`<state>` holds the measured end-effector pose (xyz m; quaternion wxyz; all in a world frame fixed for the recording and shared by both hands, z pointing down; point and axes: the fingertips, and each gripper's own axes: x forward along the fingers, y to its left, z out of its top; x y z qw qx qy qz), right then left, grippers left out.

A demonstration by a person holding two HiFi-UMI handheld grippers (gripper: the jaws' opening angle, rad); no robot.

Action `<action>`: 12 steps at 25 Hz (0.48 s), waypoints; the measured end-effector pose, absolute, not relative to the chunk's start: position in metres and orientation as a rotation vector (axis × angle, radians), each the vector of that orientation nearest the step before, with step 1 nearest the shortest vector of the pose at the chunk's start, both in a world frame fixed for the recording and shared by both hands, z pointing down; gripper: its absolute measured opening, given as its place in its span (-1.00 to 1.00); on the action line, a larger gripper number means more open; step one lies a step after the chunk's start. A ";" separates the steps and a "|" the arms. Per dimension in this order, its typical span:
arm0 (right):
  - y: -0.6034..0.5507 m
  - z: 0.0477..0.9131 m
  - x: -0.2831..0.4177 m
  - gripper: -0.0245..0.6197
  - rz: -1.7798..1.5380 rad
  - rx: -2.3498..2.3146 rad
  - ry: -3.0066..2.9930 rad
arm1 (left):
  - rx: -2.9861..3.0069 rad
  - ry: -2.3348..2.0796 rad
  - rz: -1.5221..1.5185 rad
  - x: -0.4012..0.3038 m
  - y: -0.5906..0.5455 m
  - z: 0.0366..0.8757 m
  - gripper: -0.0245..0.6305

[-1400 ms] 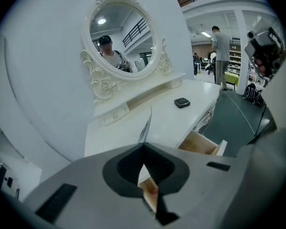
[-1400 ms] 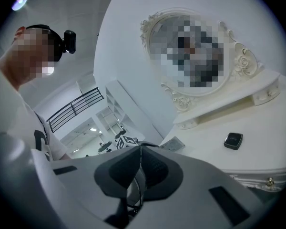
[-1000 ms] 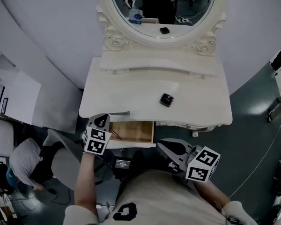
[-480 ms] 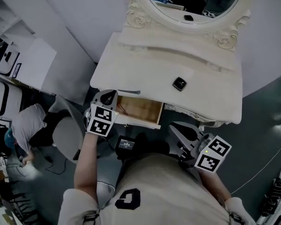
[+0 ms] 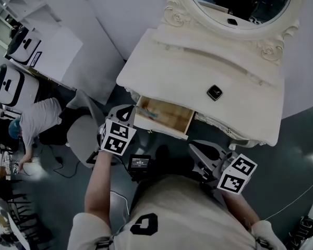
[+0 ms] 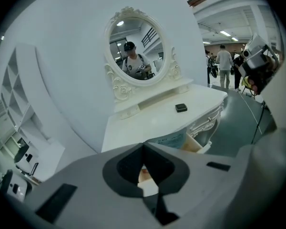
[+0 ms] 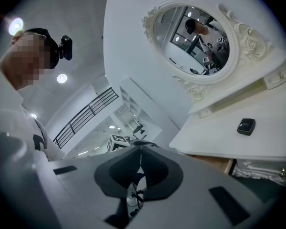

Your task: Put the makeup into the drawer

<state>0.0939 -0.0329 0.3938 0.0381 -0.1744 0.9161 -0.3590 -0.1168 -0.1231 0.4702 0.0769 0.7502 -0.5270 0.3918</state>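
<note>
both closed: left gripper (image 5: pixel 126 109) down-tilted, right gripper (image 5: pixel 192 145) level

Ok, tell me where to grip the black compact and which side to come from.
Pinch the compact across two opposite side edges, coming straight down from above. It lies flat and low on the vanity top, square-ish, with bare surface all round, so a level approach would probably just push it.
</note>
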 end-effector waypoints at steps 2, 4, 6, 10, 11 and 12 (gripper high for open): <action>-0.030 0.393 0.088 -0.84 -1.101 -0.539 2.813 | 2.240 -1.575 1.168 -0.124 -0.118 0.473 -0.77; -0.028 0.392 0.080 -0.84 -1.101 -0.563 2.811 | 2.245 -1.562 1.156 -0.132 -0.115 0.475 -0.77; -0.027 0.394 0.069 -0.84 -1.107 -0.593 2.810 | 2.269 -1.539 1.147 -0.138 -0.116 0.477 -0.77; -0.022 0.394 0.037 -0.84 -1.113 -0.645 2.828 | 2.340 -1.468 1.115 -0.146 -0.128 0.481 -0.77; -0.020 0.393 0.028 -0.84 -1.104 -0.659 2.839 | 2.360 -1.443 1.105 -0.147 -0.131 0.483 -0.77; -0.018 0.393 0.020 -0.84 -1.095 -0.679 2.849 | 2.378 -1.415 1.099 -0.149 -0.134 0.486 -0.77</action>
